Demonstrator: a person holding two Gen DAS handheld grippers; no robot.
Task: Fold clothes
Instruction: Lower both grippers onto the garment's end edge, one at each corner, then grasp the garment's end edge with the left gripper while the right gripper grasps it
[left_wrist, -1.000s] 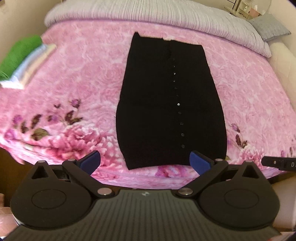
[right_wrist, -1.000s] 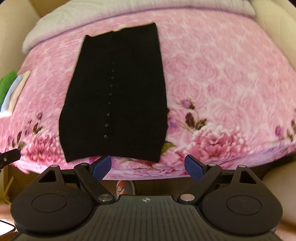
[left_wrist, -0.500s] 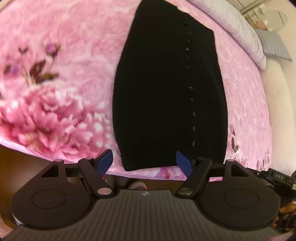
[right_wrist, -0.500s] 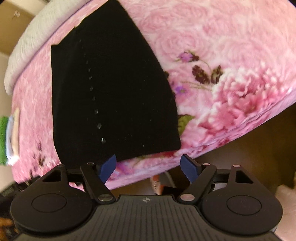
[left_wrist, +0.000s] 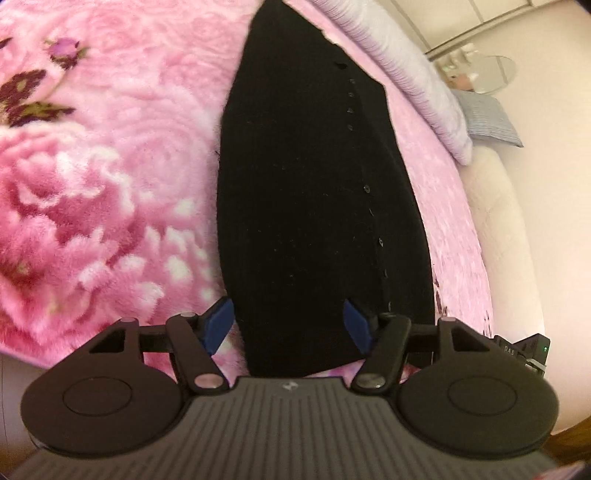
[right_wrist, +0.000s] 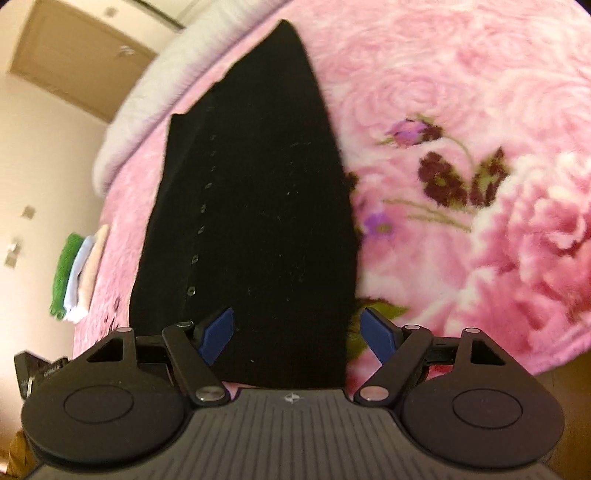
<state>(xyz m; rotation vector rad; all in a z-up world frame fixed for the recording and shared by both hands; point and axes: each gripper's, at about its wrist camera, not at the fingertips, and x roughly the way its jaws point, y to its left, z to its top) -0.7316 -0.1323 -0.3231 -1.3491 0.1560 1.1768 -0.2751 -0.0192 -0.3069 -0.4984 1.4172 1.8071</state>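
Observation:
A black buttoned garment (left_wrist: 317, 192) lies flat on the pink floral bed cover, its near hem at the bed's front edge. My left gripper (left_wrist: 290, 325) is open, its blue pads straddling the hem's near left corner. The garment also shows in the right wrist view (right_wrist: 255, 206). My right gripper (right_wrist: 299, 332) is open, its pads straddling the hem's near right corner. Neither gripper holds the cloth.
The pink floral blanket (left_wrist: 92, 192) covers the bed. A grey striped duvet (left_wrist: 417, 77) and a grey pillow (left_wrist: 487, 118) lie at the far end. A stack of folded green, blue and cream clothes (right_wrist: 75, 269) sits at the bed's left side.
Both grippers have moved down and forward to the garment's near hem, one at each corner. Their jaws have narrowed a little but stay open.

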